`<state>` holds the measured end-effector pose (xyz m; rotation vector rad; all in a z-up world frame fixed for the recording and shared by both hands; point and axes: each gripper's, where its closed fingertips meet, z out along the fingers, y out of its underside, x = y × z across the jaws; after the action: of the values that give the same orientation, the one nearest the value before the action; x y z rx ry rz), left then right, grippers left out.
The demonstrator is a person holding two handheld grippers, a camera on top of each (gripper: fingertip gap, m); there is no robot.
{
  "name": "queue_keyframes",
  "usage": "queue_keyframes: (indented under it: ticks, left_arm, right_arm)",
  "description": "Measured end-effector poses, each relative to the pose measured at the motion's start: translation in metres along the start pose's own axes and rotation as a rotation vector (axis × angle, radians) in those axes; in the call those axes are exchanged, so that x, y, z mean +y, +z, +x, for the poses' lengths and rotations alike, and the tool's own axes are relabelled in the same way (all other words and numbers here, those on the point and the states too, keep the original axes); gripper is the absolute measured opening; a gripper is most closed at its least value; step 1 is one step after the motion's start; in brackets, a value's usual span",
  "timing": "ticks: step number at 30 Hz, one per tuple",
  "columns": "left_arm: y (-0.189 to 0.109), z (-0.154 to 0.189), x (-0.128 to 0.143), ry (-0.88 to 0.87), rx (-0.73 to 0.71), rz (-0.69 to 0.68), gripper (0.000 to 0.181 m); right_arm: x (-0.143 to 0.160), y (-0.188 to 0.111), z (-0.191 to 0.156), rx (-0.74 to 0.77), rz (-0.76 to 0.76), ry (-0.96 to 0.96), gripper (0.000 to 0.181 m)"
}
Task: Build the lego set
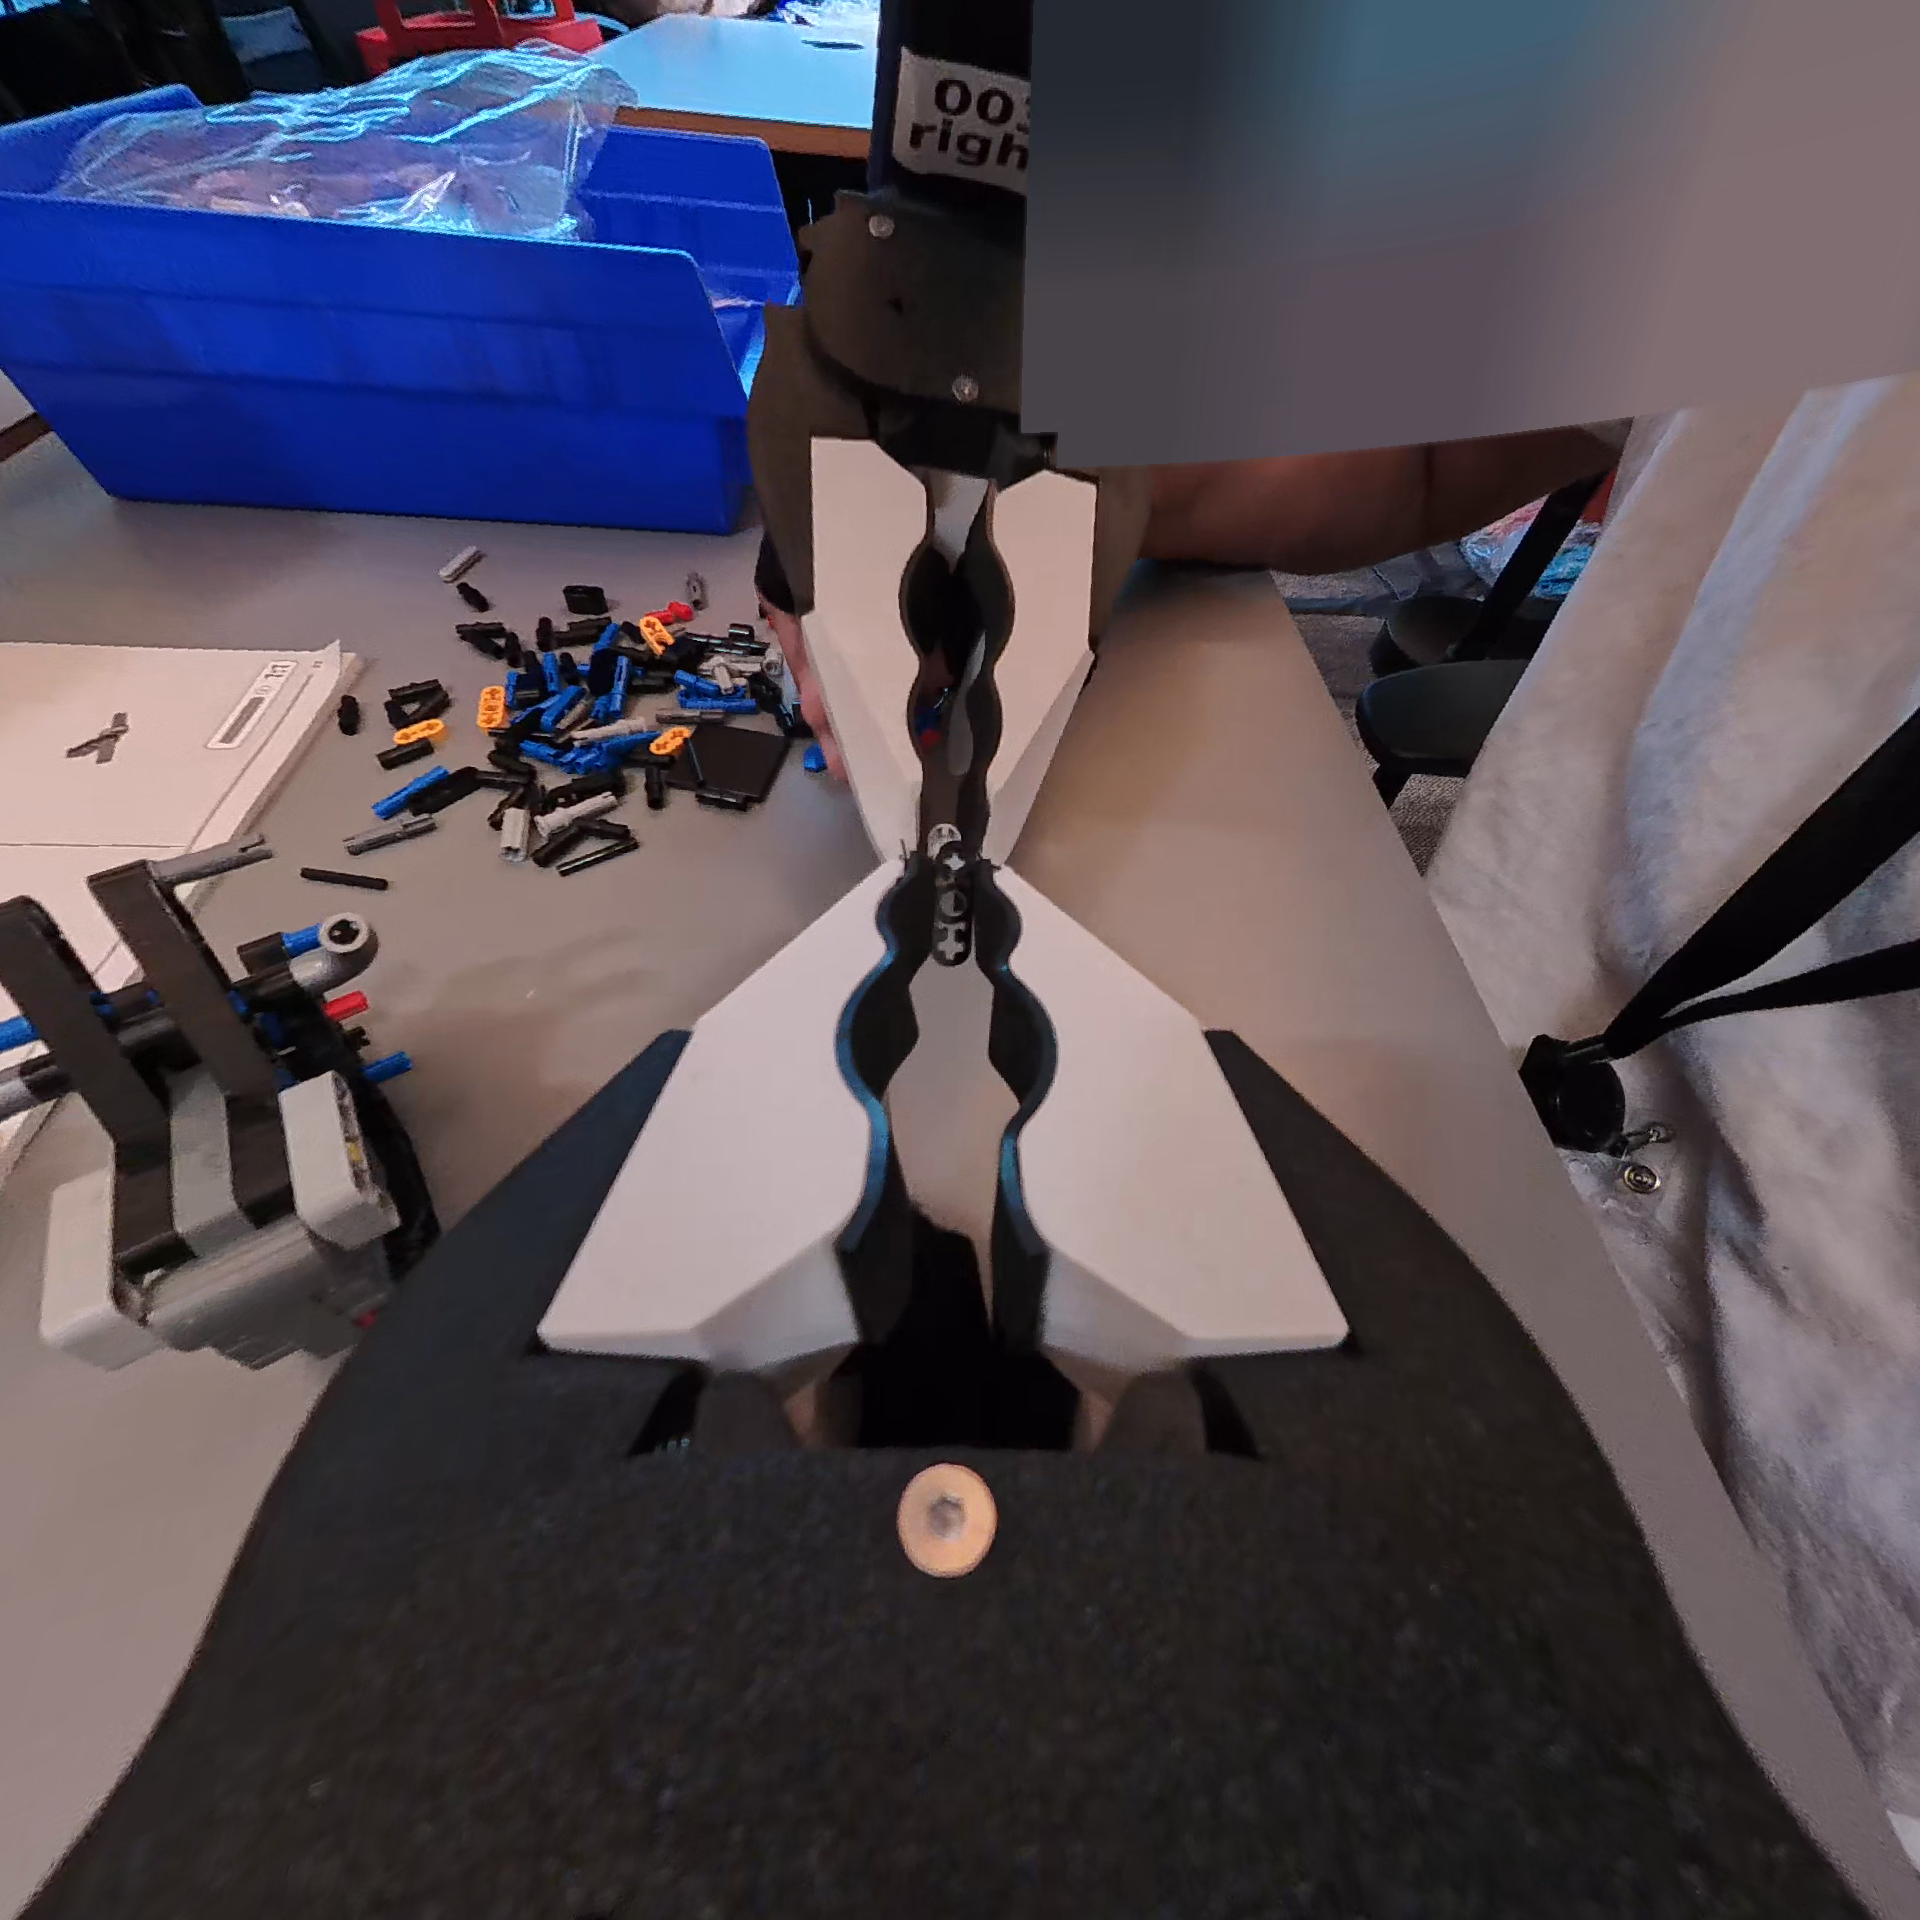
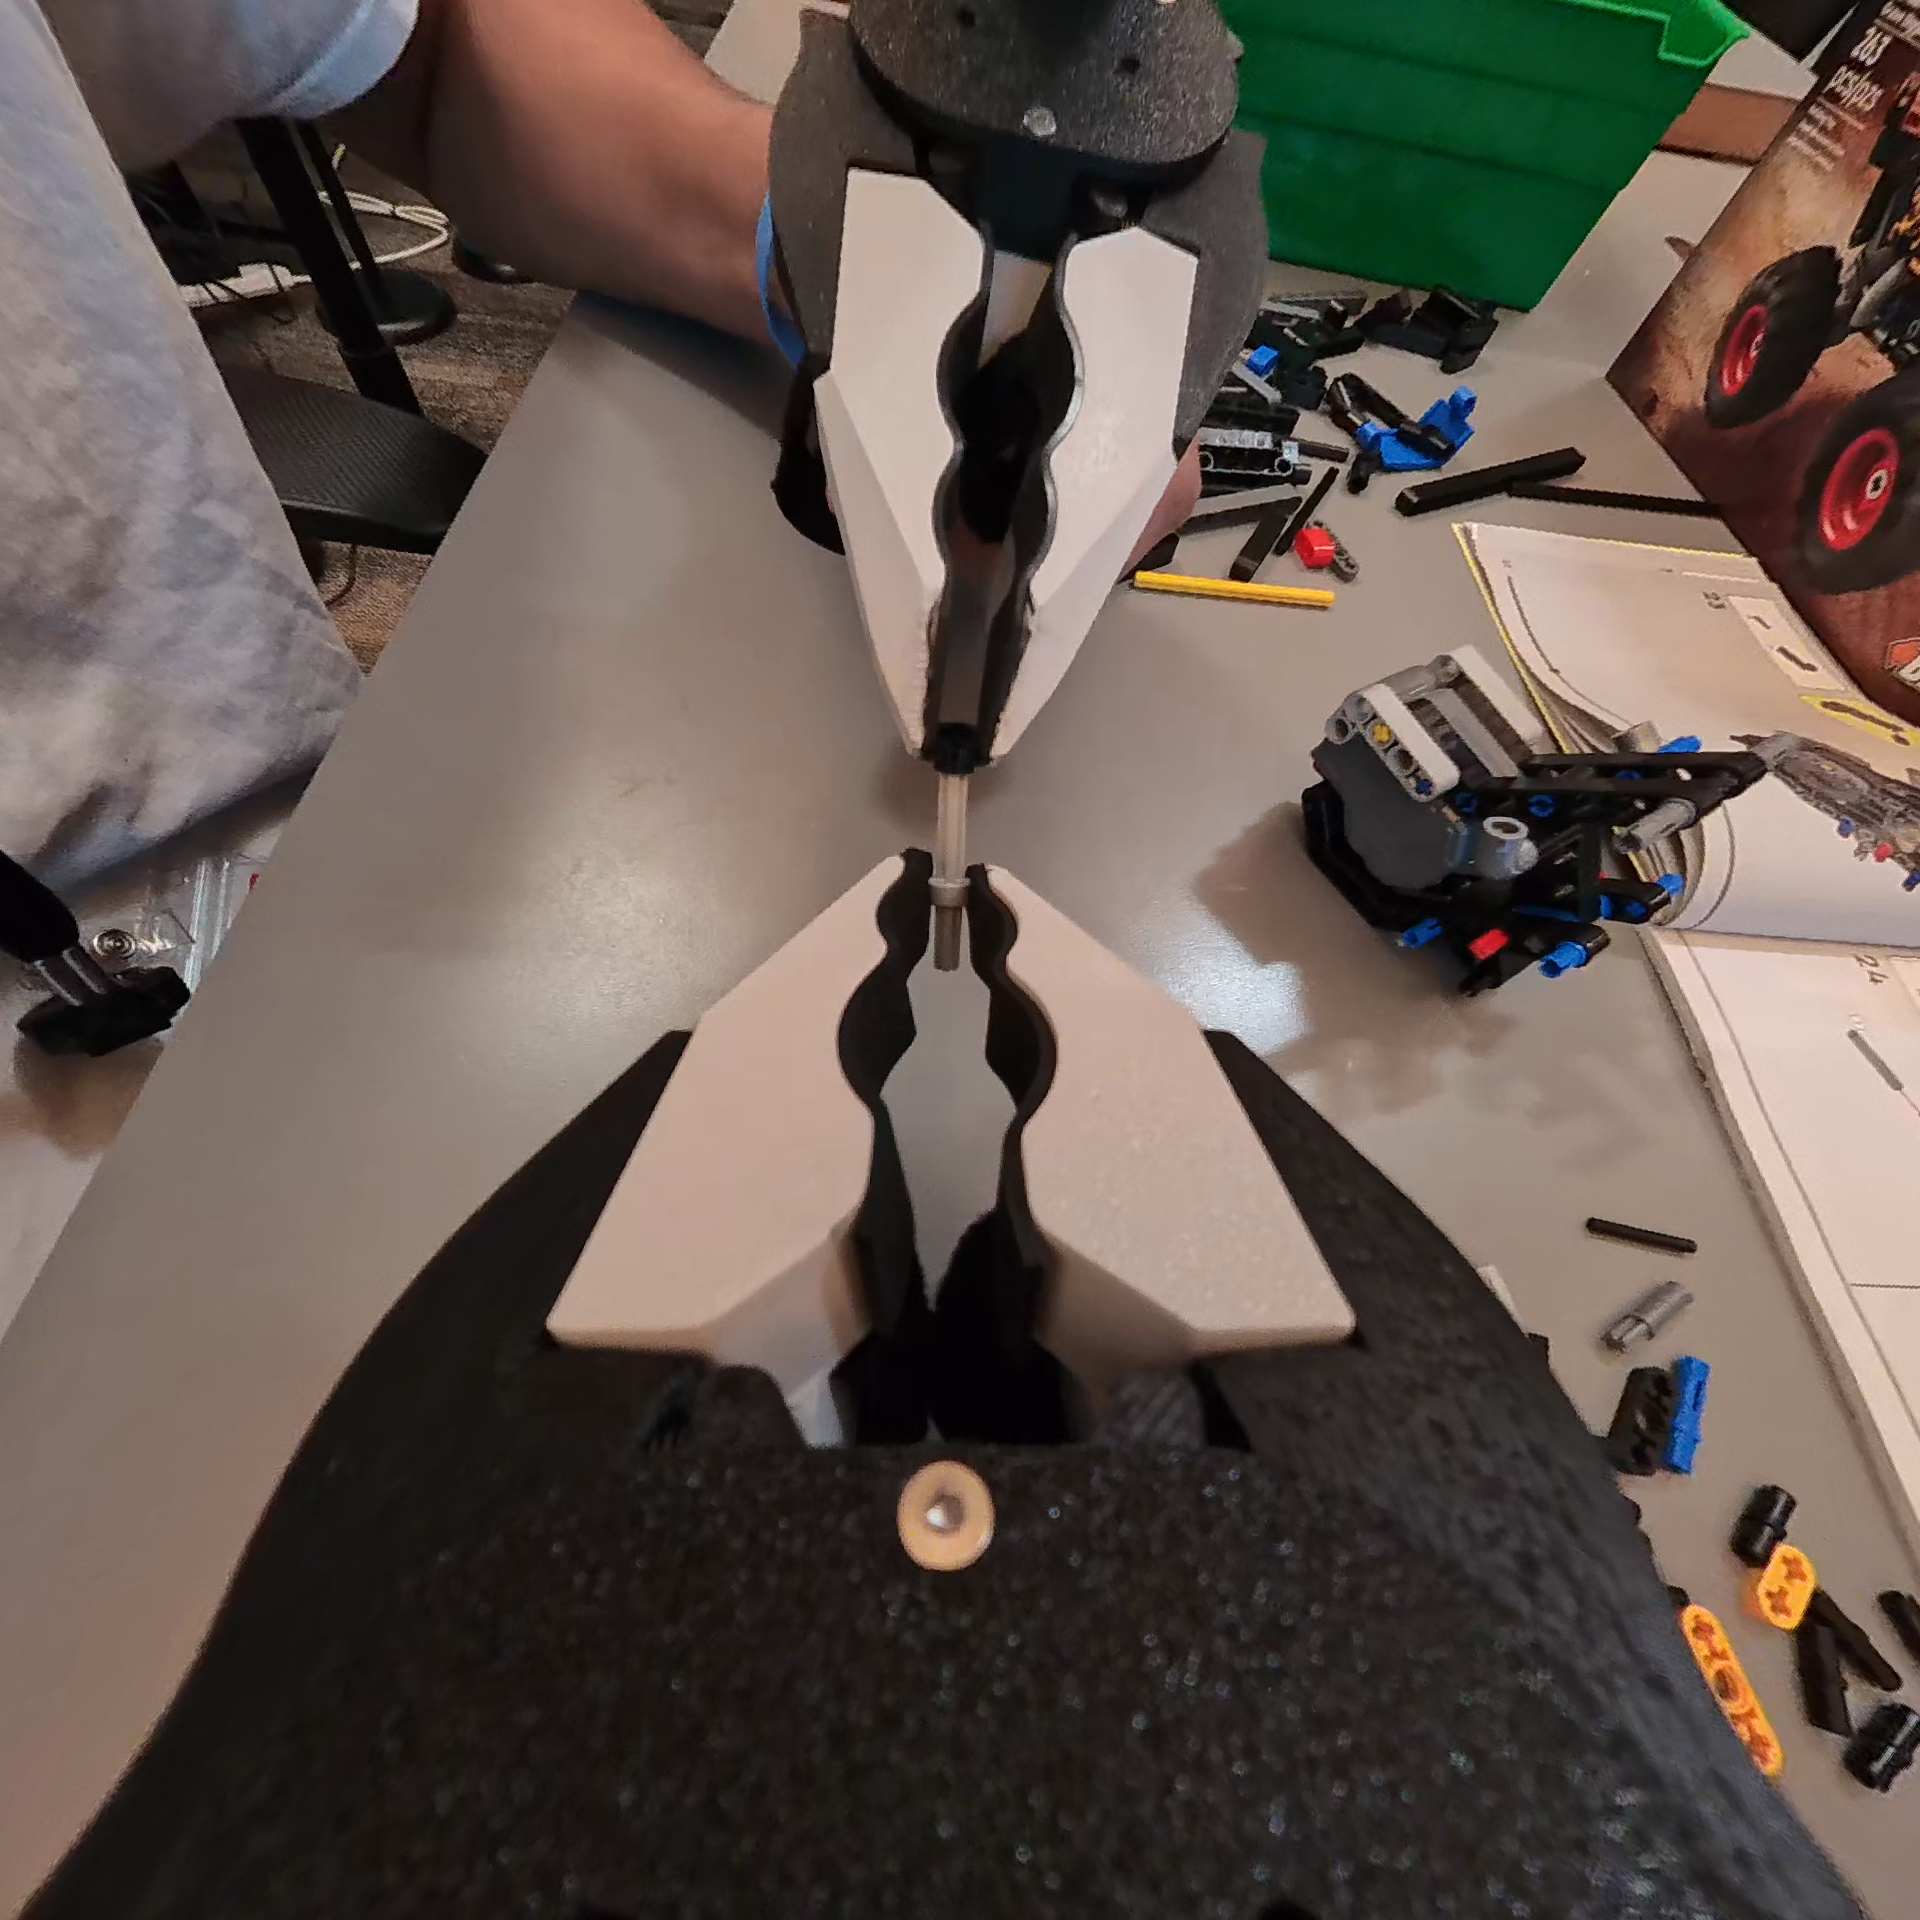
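Note:
My left gripper (image 1: 948, 883) is shut on a short black lego beam (image 1: 952, 925) with a row of holes, held above the table. My right gripper (image 2: 945, 883) is shut on a light grey axle pin (image 2: 949, 831). The two grippers face each other tip to tip. The pin's far end meets the black beam (image 2: 954, 750) at the tip of the left gripper (image 2: 954, 727). In the left wrist view the pin's grey end (image 1: 943, 836) sits at the beam's top hole, below the right gripper (image 1: 943, 800). A partly built grey and black lego model (image 1: 208, 1143) (image 2: 1507, 842) stands on the table.
A pile of loose black, blue, grey and orange parts (image 1: 592, 717) lies before a blue bin (image 1: 364, 343). Instruction booklets (image 1: 135, 748) (image 2: 1787, 1039), a green bin (image 2: 1455, 125), the set's box (image 2: 1818, 364) and more loose parts (image 2: 1351, 416) (image 2: 1766, 1610) lie around. A person sits at the table edge.

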<state>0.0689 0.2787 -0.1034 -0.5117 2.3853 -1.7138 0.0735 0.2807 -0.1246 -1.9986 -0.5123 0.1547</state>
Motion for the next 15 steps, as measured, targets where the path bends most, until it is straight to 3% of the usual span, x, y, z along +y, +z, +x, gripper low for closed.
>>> queue_keyframes:
  ticks: [15]
  left_arm:
    - [0.0014, 0.005, 0.0075, 0.033, 0.019, -0.061, 0.005]
  right_arm:
    - [0.0058, 0.0044, -0.0066, -0.032, -0.073, 0.021, 0.006]
